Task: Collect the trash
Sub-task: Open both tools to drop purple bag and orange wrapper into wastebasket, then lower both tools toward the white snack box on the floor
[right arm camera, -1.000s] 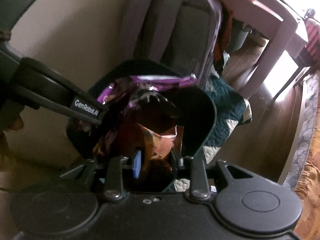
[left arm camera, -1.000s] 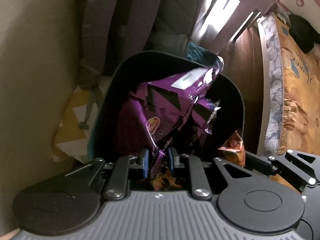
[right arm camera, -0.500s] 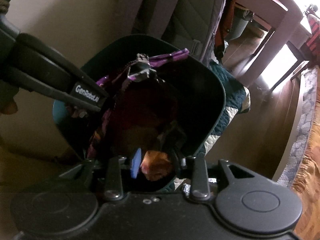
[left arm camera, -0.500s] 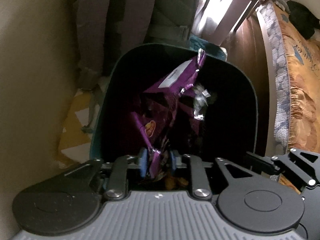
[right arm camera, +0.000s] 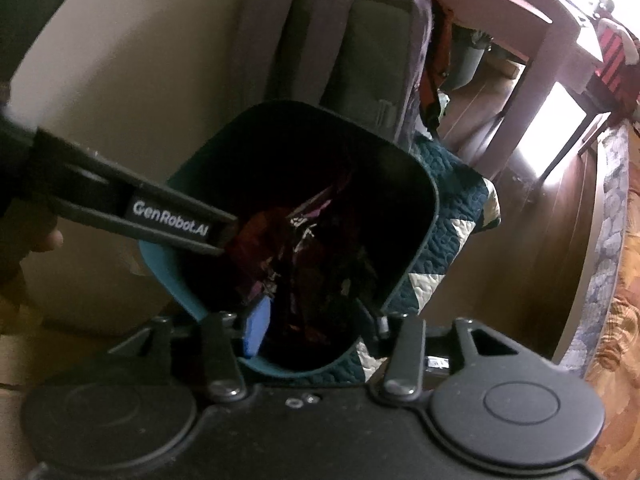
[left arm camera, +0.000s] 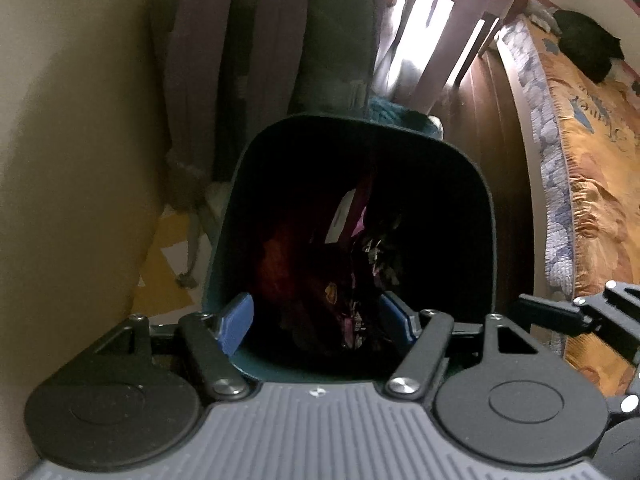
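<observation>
Grey padded backpack (left arm camera: 272, 52) against the wall behind my dark teal plastic bin (left arm camera: 486, 200), quilted blanket (right arm camera: 456, 216) beside it, crumpled purple snack wrapper (left arm camera: 356, 216) down inside, my left claw (left arm camera: 320, 320) and right claw (right arm camera: 316, 326) both spread wide, empty, over the rim.

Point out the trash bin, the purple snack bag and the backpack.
trash bin (left arm camera: 486, 196): left wrist view, on its right rim.
purple snack bag (left arm camera: 362, 216): left wrist view, on its upper purple part inside the bin.
backpack (right arm camera: 372, 52): right wrist view, on its grey front panel behind the bin.
</observation>
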### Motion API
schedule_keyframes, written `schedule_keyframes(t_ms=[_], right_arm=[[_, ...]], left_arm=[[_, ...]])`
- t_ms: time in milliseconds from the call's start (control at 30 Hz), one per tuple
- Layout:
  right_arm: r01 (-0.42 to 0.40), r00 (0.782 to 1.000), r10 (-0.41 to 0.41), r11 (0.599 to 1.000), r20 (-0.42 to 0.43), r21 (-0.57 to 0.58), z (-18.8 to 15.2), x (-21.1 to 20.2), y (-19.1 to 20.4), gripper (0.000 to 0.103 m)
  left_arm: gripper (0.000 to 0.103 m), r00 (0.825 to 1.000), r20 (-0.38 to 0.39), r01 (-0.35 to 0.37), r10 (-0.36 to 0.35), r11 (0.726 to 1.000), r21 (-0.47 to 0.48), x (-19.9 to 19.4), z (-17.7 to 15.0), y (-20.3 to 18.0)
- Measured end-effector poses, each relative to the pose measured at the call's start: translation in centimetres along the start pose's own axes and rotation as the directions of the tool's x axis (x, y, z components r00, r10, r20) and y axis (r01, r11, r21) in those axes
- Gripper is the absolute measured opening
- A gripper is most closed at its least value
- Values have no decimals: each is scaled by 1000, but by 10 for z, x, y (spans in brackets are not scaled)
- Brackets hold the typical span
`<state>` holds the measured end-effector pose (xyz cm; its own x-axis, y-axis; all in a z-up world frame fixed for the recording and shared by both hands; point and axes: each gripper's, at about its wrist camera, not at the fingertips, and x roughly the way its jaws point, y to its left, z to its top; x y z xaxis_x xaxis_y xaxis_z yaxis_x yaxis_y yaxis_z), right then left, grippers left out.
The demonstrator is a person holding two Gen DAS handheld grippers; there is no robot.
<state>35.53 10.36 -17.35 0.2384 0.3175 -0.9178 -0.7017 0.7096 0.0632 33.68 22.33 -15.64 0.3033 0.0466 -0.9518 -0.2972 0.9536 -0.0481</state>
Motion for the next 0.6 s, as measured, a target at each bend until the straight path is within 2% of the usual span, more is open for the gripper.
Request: schedule_keyframes(t_ms=[233,533,600], right_arm=[[-2,997,-1,999,81,33,-11,-44,-11,53],[-11,983,-7,995,184,96,-30,-94,-28,56],[-14,979,-10,994,204,112,-37,-104,-34,57]], left_arm=[[69,997,77,-28,22,997,66,-34,-10,-15],[69,983,182,7,-38,985,170,-83,-23,-56],[74,978,201,19,-59,980,197,-92,-25,-68]])
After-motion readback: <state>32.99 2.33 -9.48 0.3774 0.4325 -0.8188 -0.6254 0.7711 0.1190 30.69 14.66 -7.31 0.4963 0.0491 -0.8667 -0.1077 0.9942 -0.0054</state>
